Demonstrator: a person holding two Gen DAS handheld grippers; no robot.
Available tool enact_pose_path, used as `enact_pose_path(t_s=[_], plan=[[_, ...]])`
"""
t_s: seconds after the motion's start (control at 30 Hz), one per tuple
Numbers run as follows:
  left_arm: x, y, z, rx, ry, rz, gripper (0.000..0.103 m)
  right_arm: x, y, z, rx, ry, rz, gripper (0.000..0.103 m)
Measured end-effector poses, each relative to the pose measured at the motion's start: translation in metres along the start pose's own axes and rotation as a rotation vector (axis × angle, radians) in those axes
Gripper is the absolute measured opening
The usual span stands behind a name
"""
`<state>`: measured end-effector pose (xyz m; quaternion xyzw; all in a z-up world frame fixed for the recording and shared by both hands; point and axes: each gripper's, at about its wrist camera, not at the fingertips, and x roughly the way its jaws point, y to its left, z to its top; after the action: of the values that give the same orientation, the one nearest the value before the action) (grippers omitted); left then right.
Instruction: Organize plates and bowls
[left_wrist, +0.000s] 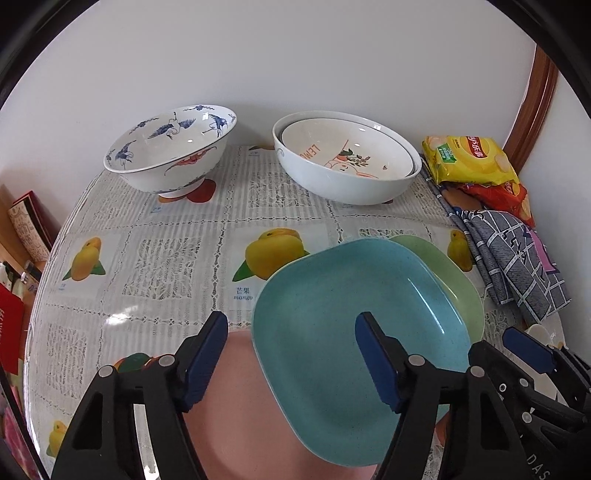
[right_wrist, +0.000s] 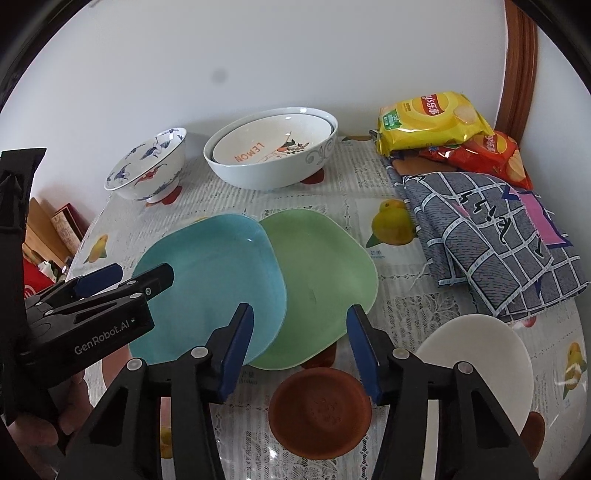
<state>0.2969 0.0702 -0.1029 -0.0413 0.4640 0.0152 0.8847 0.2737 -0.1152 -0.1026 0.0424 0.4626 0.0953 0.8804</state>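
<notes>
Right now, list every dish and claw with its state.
Blue plate: overlapping green and pink plates.
Green plate: partly under blue.
Pink plate: under blue.
Lemon bowl: nested in white bowl.
Crane bowl: upright.
Left claw: open.
Right claw: open.

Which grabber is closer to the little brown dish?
Right. The right gripper hangs open just above the brown dish. The left gripper is off to its left, over the blue plate.

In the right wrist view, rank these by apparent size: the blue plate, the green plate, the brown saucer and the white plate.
1. blue plate and green plate: look alike, and they overlap, so unranked.
2. white plate: partly hidden by the right gripper.
3. brown saucer: smallest, though nearest the camera.
</notes>
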Motion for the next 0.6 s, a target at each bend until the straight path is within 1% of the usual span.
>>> enact_pose_path(t_s=[0.07, 0.33, 0.43, 0.53, 0.6], plan=[[0.004, 0.001, 0.001, -0.005, 0.006, -0.012, 0.07, 0.006, 0.001, 0.002, -0.005, 0.006, 0.002, 0.047], [0.015, 0.006, 0.001, -0.022, 0.029, -0.029, 0.069, 0.025, 0.006, 0.014, -0.031, 0.007, 0.004, 0.047], [0.02, 0.005, 0.001, -0.018, 0.035, -0.033, 0.064, 0.035, 0.008, 0.018, -0.041, 0.022, 0.003, 0.046], [0.024, 0.004, 0.003, -0.015, 0.042, -0.037, 0.058, 0.043, 0.009, 0.018, -0.045, 0.035, 0.012, 0.042], [0.026, 0.004, 0.003, -0.014, 0.046, -0.04, 0.052, 0.048, 0.01, 0.018, -0.049, 0.049, 0.019, 0.032]])
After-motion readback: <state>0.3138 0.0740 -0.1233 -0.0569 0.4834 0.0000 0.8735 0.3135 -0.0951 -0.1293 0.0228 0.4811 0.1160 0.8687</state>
